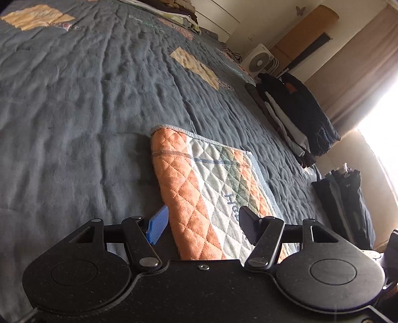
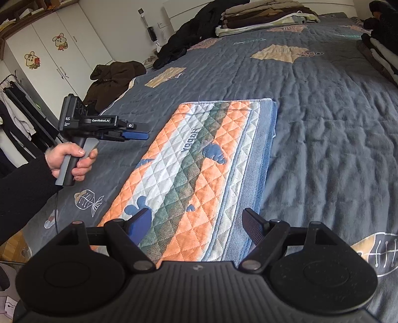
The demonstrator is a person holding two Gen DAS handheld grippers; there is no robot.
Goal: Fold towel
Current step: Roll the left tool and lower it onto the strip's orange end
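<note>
Lying folded into a long rectangle on the bed: one quilted towel (image 2: 196, 171), orange, white and grey-green diamonds with blue whale shapes, blue stitched lettering and a blue-grey border, stretching from near to far in the right wrist view. It rests flat on a dark blue-grey quilted bedspread (image 2: 323, 139) patched with tan fish motifs.

My right gripper (image 2: 196, 228) hangs over the towel's near end, jaws apart, nothing between them but the cloth below; I cannot tell whether the fingertips touch it.

My left gripper (image 1: 201, 223) sits over the towel's left long edge, one blue pad (image 1: 156, 226) over the bedspread, the black one over the quilting. Jaws stand partly apart, clamped on nothing. Seen from the right wrist, my left hand (image 2: 72, 159), black sleeve at the wrist, grips that tool's handle to the left of the towel.

Far end of bed: stack of folded brown and cream clothes (image 2: 263, 17). Right edge: pile of dark folded garments (image 1: 296, 114). Beyond the left edge: white wardrobe (image 2: 49, 47) with cartoon mouse stickers, dark brown coat (image 2: 112, 79) heaped on the bedspread's edge. Far right wall: white box fan (image 1: 260, 59), beige curtain (image 1: 358, 72).
</note>
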